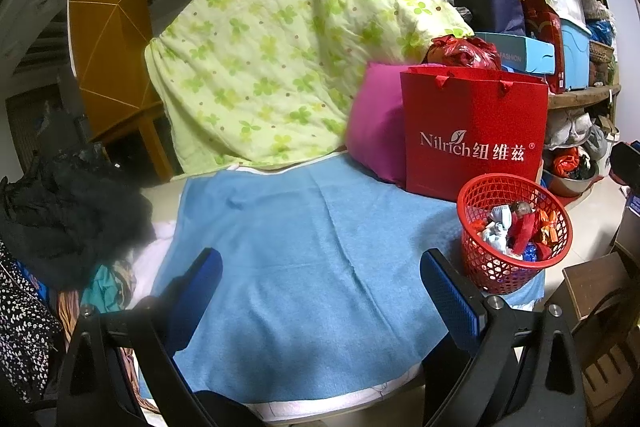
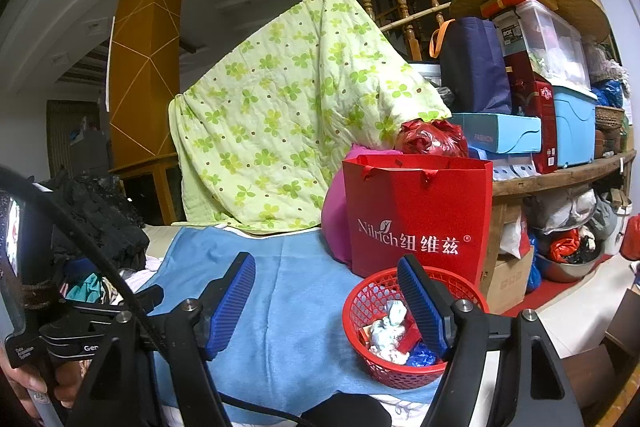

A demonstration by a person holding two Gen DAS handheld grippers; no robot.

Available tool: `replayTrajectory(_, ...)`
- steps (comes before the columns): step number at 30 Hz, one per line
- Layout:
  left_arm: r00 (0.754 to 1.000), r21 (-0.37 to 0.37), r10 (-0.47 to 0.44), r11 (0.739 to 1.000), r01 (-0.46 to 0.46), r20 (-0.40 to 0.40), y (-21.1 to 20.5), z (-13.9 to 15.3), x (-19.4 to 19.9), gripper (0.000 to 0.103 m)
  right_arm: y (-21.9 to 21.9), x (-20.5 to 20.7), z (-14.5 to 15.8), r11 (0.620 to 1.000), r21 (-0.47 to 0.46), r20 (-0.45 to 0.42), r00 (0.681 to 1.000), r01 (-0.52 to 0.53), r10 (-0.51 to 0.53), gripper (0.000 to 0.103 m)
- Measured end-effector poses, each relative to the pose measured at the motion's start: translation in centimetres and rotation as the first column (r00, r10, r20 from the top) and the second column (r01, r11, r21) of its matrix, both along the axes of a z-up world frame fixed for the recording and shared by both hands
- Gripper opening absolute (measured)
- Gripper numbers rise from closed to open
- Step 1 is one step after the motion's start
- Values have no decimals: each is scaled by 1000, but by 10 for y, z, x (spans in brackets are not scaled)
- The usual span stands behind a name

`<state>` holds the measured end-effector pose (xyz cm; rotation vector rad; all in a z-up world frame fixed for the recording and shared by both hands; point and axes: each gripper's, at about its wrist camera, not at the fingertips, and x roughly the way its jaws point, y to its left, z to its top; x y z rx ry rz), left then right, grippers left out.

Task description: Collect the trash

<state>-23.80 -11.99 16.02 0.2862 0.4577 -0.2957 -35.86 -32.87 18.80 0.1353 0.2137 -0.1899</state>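
The left tongs (image 1: 320, 291) hang wide open over the blue towel (image 1: 304, 259), nothing between their blue ribbed pads (image 1: 452, 299). The right tongs (image 2: 326, 303) are likewise spread apart and empty, poised above the same towel, with the right-hand pad in front of the rim of the red basket (image 2: 400, 331).

That red mesh basket (image 1: 514, 231) stands on the right part of the towel, just beside the right finger of the left tongs. Inside it lies the trash (image 1: 516, 227): crumpled white paper, red and orange wrappers and a blue scrap. In the right wrist view the trash (image 2: 394, 337) sits low in the basket.

Directly behind the basket stands a red paper bag (image 1: 474, 131) with white lettering, upright, and beside it on the left a magenta cushion (image 1: 374, 131). A green clover-print quilt (image 1: 276, 47) drapes down behind the towel. A heap of dark clothes (image 1: 68, 211) lies to the left of the towel. To the right, a wooden shelf (image 2: 560, 175) carries boxes and bins.
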Motion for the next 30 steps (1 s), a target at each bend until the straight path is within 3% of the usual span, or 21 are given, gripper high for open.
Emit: replayTrajectory(30, 1000, 5, -17, 1000, 17, 7, -3, 0, -6, 99, -5, 4, -7, 1000, 6, -16, 1000, 20, -20, 77)
